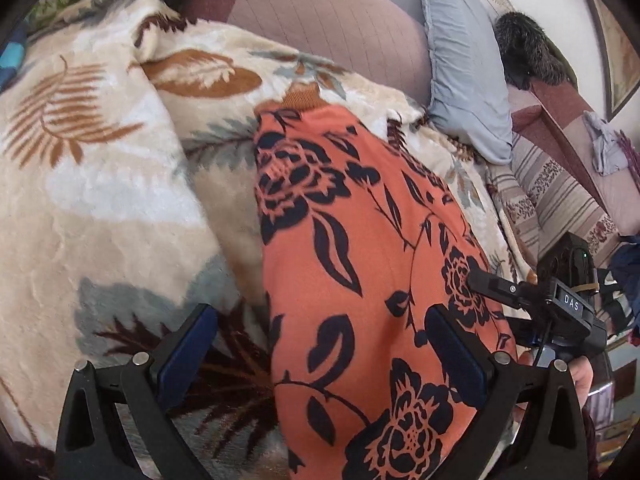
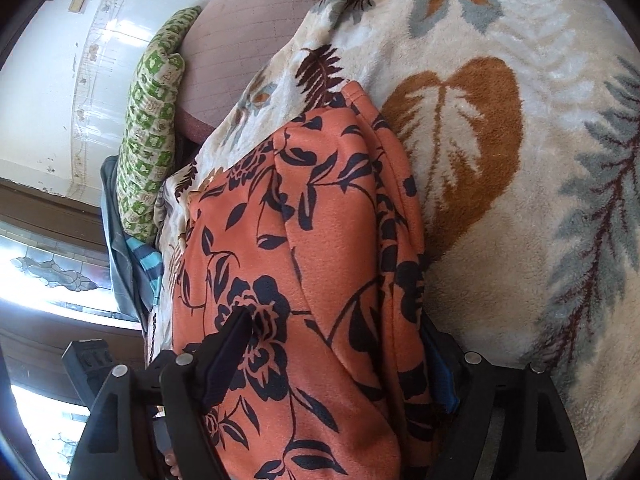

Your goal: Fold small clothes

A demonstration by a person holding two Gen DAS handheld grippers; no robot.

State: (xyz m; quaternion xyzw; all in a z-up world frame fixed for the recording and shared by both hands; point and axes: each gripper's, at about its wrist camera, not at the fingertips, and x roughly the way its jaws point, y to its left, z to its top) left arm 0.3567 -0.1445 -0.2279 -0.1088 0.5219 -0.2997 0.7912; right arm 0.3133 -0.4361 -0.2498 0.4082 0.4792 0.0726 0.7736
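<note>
An orange garment with a dark navy flower print (image 1: 360, 264) lies lengthwise on a cream leaf-patterned fleece blanket (image 1: 88, 200). My left gripper (image 1: 320, 344) is open, its fingers (image 1: 188, 344) wide apart over the garment's near left edge and the blanket. The right gripper shows at the right in the left wrist view (image 1: 492, 284), at the garment's right edge. In the right wrist view the garment (image 2: 304, 264) lies folded in layers between the fingers of my right gripper (image 2: 336, 344), which is open with one finger (image 2: 228, 344) on top of the cloth and the other beside its edge.
A mauve quilted cushion (image 1: 332, 28) and a light blue pillow (image 1: 464, 80) lie beyond the blanket. A green patterned pillow (image 2: 152, 140) leans by the wall. Striped bedding (image 1: 552, 200) and a dark furry item (image 1: 524, 48) sit at the right.
</note>
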